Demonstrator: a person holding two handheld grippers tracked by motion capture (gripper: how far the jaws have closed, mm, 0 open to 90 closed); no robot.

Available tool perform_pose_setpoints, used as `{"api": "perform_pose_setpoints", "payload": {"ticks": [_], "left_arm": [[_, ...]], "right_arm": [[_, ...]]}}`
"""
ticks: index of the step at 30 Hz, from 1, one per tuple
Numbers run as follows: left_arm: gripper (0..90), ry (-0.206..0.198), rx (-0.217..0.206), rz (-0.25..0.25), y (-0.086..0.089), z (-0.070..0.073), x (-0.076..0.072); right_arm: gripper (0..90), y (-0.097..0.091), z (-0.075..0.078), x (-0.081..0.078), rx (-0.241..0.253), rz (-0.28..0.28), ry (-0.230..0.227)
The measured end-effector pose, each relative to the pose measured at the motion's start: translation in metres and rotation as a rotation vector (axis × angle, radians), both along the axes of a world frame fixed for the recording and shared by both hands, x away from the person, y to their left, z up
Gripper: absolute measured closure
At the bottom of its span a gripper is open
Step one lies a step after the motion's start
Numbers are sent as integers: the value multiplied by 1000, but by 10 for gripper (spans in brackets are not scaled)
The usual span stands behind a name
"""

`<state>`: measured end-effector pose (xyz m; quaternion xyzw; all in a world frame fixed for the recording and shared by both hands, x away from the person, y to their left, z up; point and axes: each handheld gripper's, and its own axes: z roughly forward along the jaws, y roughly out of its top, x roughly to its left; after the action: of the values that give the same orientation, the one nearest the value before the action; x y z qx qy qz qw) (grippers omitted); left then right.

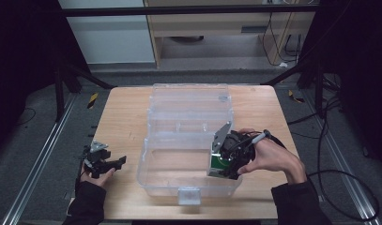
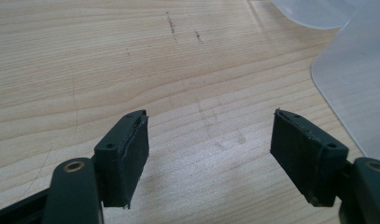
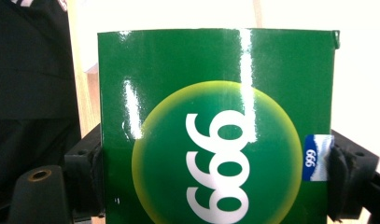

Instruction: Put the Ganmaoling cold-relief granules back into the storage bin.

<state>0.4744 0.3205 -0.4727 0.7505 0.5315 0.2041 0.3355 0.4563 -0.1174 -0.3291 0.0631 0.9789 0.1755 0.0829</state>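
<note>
We count one glossy green cardboard box printed with white digits in a yellow-ringed circle (image 3: 215, 140), one clear plastic storage bin with its hinged lid laid open (image 1: 188, 122), one light wooden table (image 1: 120, 117), and two grippers. The right gripper (image 1: 226, 161) has its jaws closed on the green box, one jaw on each narrow side, and holds it at the right end of the bin's near compartment, at or just inside the wall; we cannot tell whether the box touches the floor of the bin. We judge the box light and fairly stiff, but its shiny coating looks slippery and thin card can dent, so we would take hold across the two narrow sides near mid-height, as now, with moderate pressure. The left gripper (image 2: 211, 154) rests low over bare wood at the near left of the table, jaws spread wide and empty, with the bin's rounded corner just beside it.
</note>
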Motion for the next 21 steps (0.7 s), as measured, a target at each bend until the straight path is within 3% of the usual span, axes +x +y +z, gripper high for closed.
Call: {"api": "perform_pose_setpoints", "payload": {"ticks": [12, 21], "left_arm": [[273, -2, -3, 2, 1, 1, 0], [273, -1, 0, 1, 0, 1, 0]], "right_arm": [[162, 7, -11, 0, -50, 10, -5], [162, 4, -21, 1, -47, -9, 15]]}}
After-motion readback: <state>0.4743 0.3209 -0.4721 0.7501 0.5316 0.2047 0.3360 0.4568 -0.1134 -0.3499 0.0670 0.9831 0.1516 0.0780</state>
